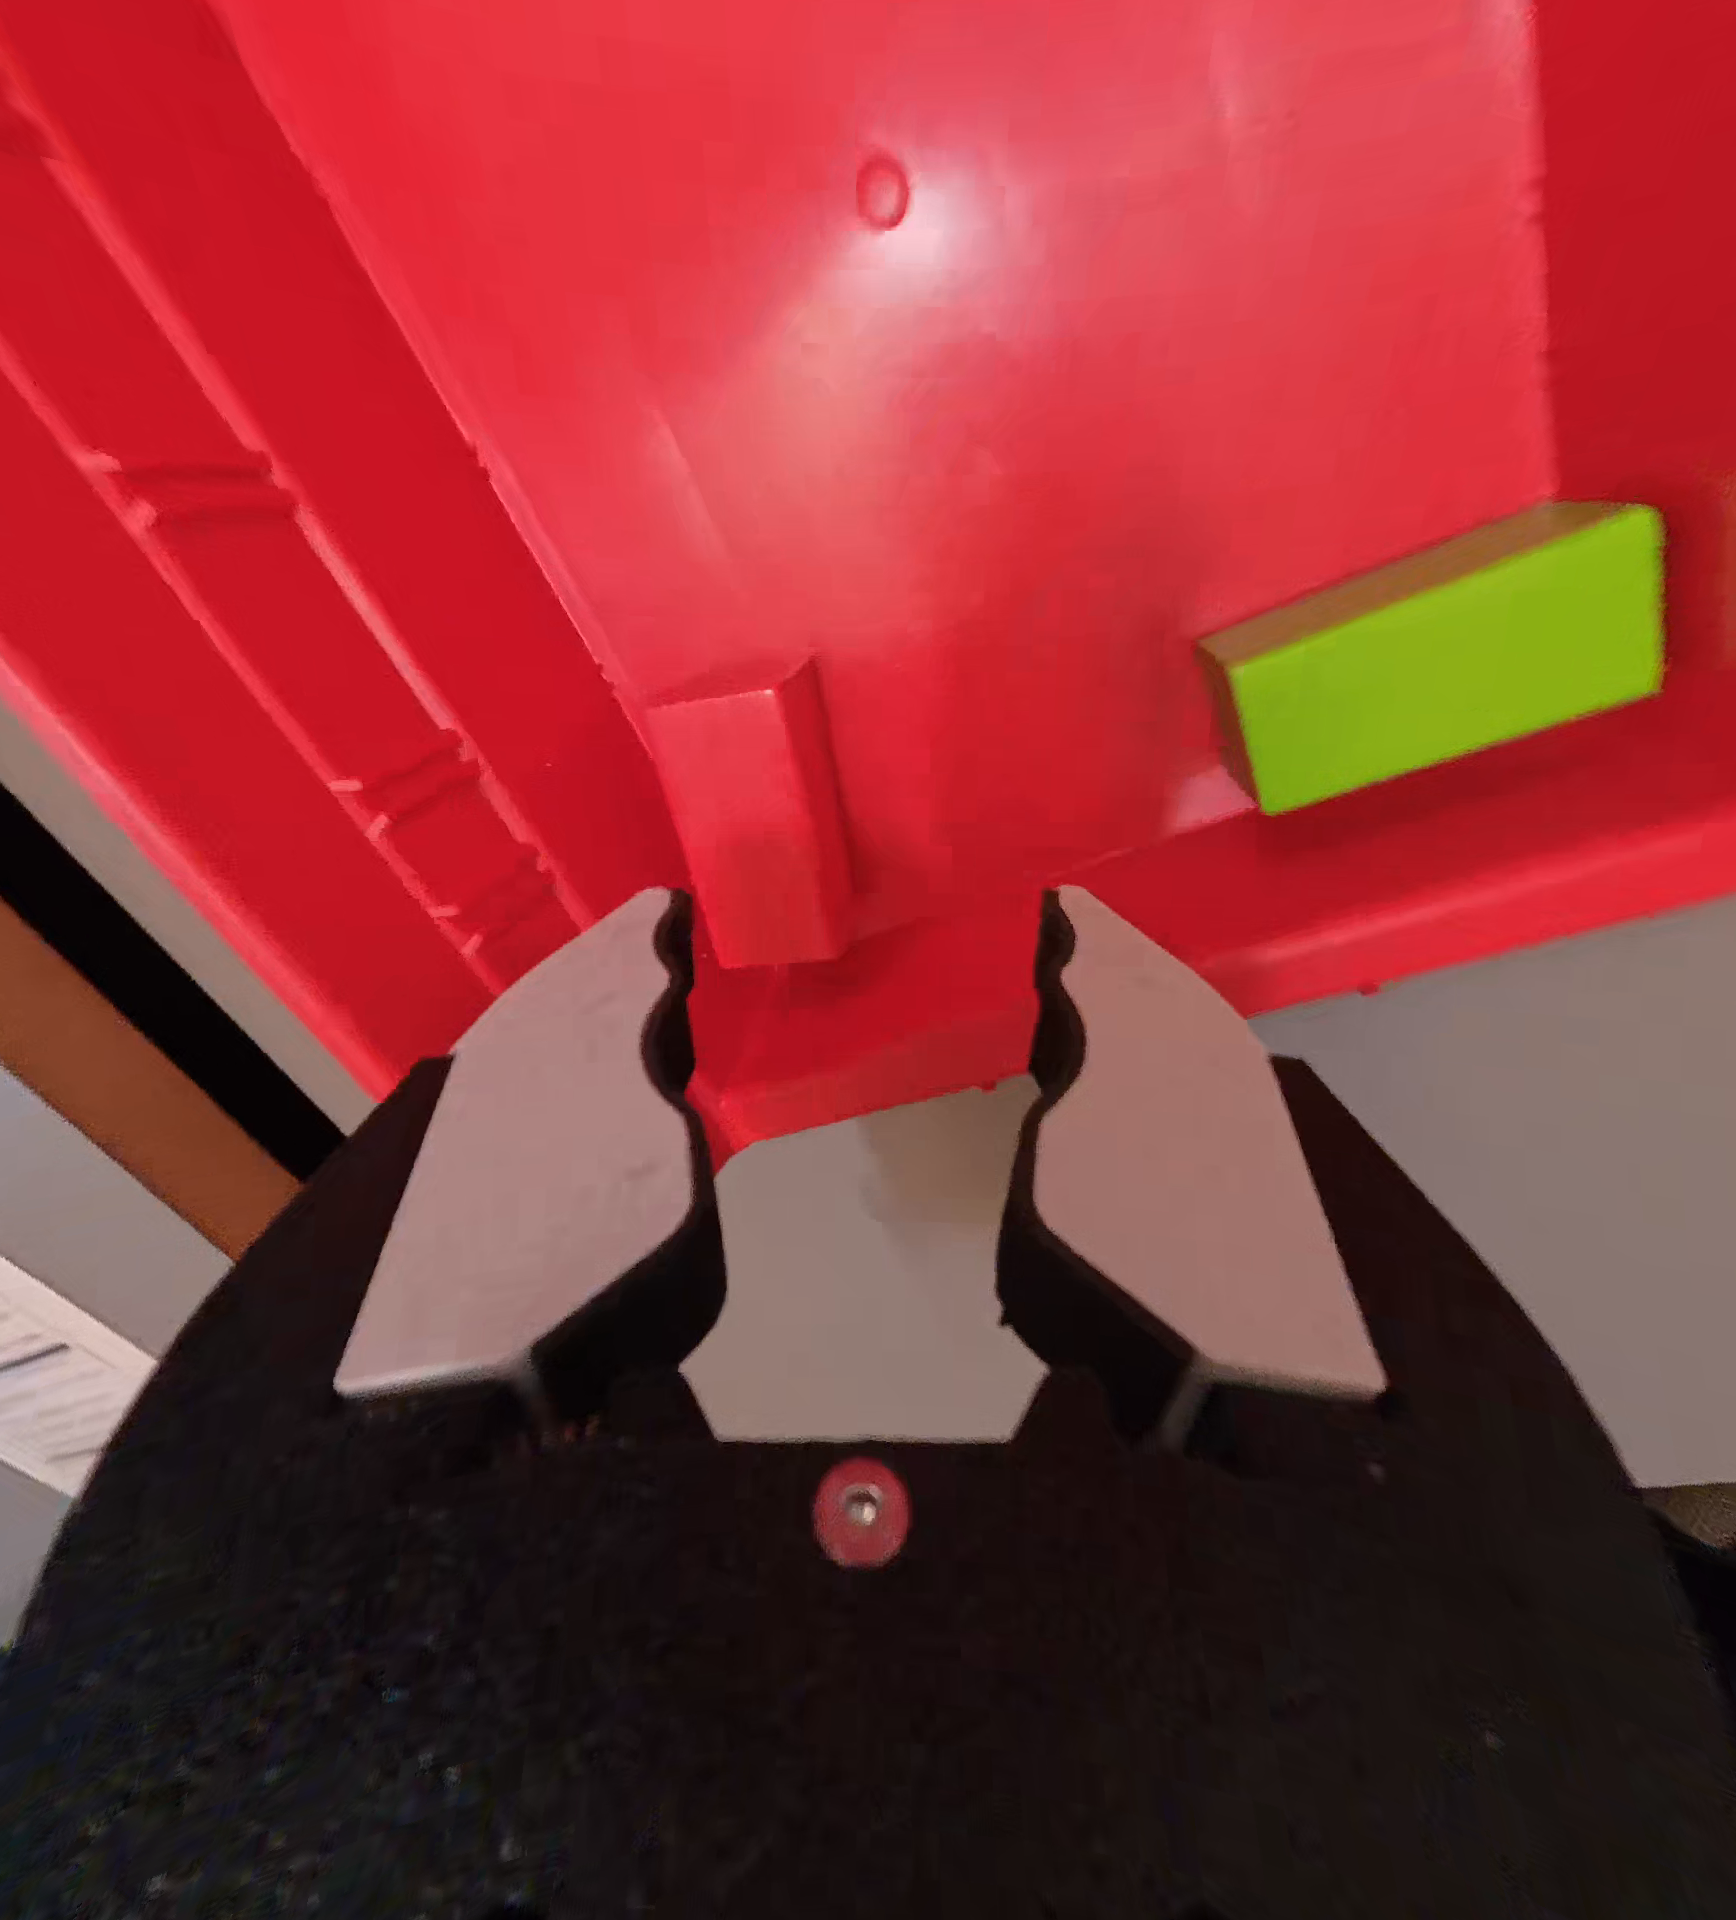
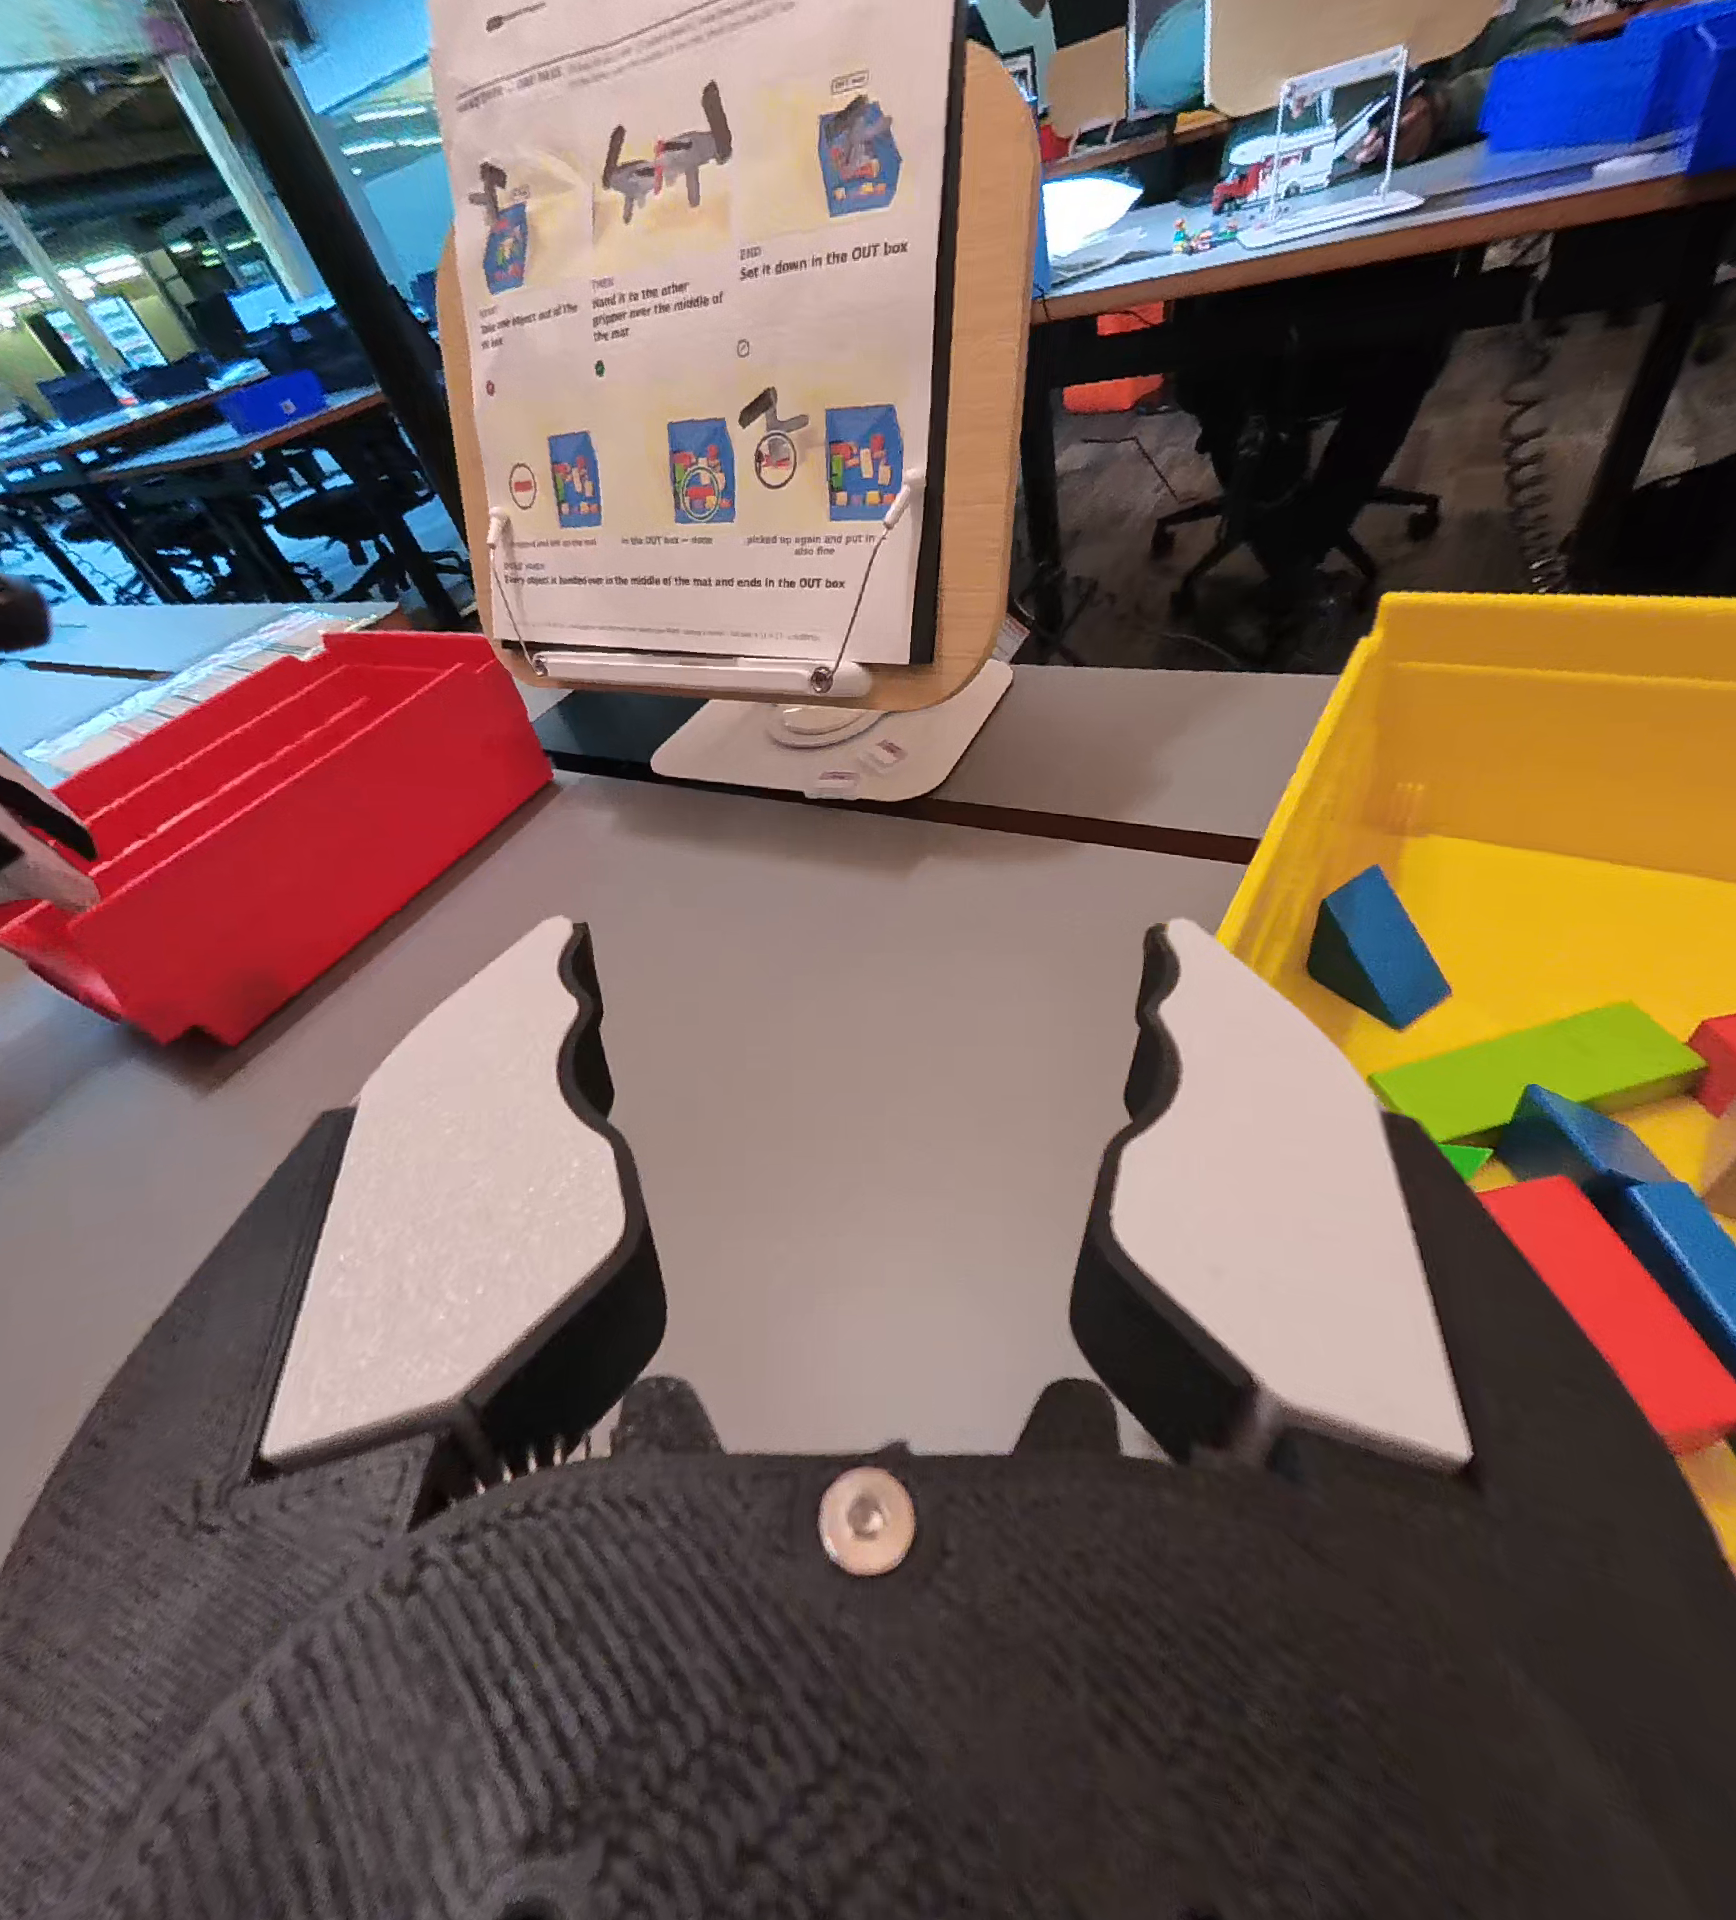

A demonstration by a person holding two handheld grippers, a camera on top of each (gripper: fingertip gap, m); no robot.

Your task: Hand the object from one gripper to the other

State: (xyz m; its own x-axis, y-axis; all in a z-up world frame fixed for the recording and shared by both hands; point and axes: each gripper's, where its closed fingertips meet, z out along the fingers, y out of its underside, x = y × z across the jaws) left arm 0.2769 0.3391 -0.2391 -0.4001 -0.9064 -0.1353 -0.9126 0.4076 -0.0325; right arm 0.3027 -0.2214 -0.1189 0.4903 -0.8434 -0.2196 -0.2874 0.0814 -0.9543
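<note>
In the left wrist view my left gripper (image 1: 864, 935) is open over the near end of a red bin (image 1: 947, 364). A red block (image 1: 755, 821) lies on the bin floor just beyond the fingertips, close to the left finger (image 1: 573, 1039); the right pad stands well clear of it, so nothing is held. A green block (image 1: 1446, 655) lies in the bin to the right. In the right wrist view my right gripper (image 2: 869, 997) is open and empty above the grey mat (image 2: 843, 987). The left gripper (image 2: 2, 831) shows at the far left over the red bin (image 2: 261, 810).
A yellow bin (image 2: 1529, 748) at the right holds several blocks: a blue wedge (image 2: 1378, 945), a green slab (image 2: 1539, 1070), red, blue and plain wooden ones. An instruction sheet on a wooden stand (image 2: 729, 343) stands behind the mat. Desks and chairs lie beyond.
</note>
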